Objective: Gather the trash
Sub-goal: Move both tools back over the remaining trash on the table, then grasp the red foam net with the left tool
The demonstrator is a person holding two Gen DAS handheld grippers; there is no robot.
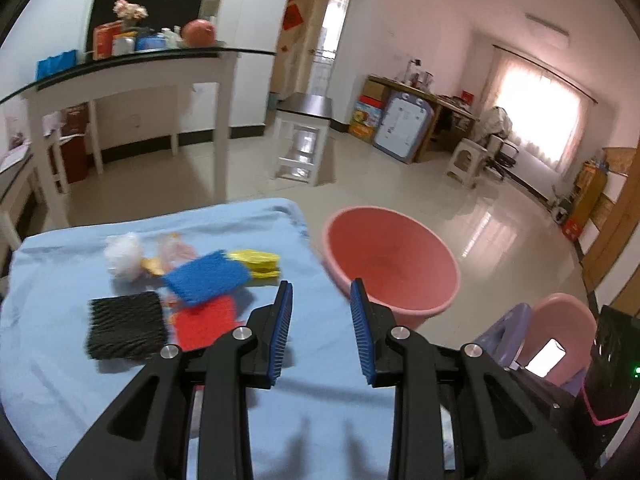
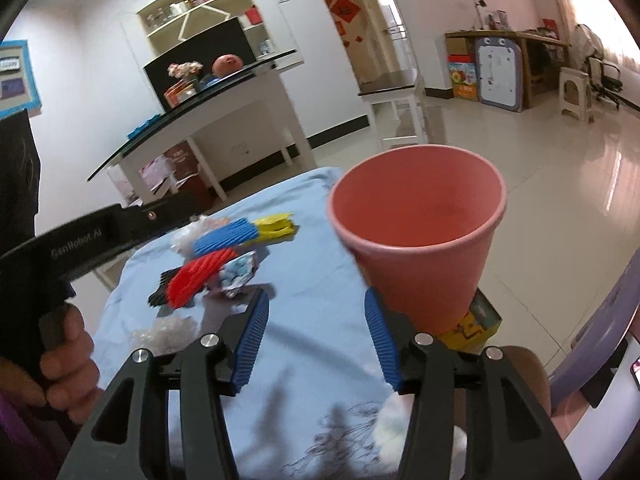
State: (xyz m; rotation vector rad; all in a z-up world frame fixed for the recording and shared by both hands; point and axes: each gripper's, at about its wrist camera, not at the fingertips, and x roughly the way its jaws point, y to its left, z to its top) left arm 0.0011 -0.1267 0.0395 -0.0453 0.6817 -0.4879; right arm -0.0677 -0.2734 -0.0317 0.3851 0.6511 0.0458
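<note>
A pink bin [image 1: 394, 262] stands off the right edge of the blue-clothed table [image 1: 120, 392]; it also shows in the right wrist view [image 2: 420, 232]. On the cloth lie a black pad [image 1: 126, 326], a red pad [image 1: 204, 322], a blue pad [image 1: 208, 276], a yellow wrapper [image 1: 256, 264], a white plastic wad [image 1: 124, 256] and a crumpled clear wrapper [image 1: 176, 250]. My left gripper [image 1: 322, 330] is open and empty, above the cloth right of the pile. My right gripper [image 2: 316, 340] is open and empty above the cloth; a silver-blue wrapper [image 2: 238, 274] lies ahead of its left finger.
A white glass-topped console table [image 1: 132, 76] stands behind the table. A small white stool table [image 1: 304, 136] stands on the tiled floor. A purple stool [image 1: 506, 332] with a second pink bin [image 1: 564, 336] is at the right. A colourful box [image 2: 478, 326] lies under the bin.
</note>
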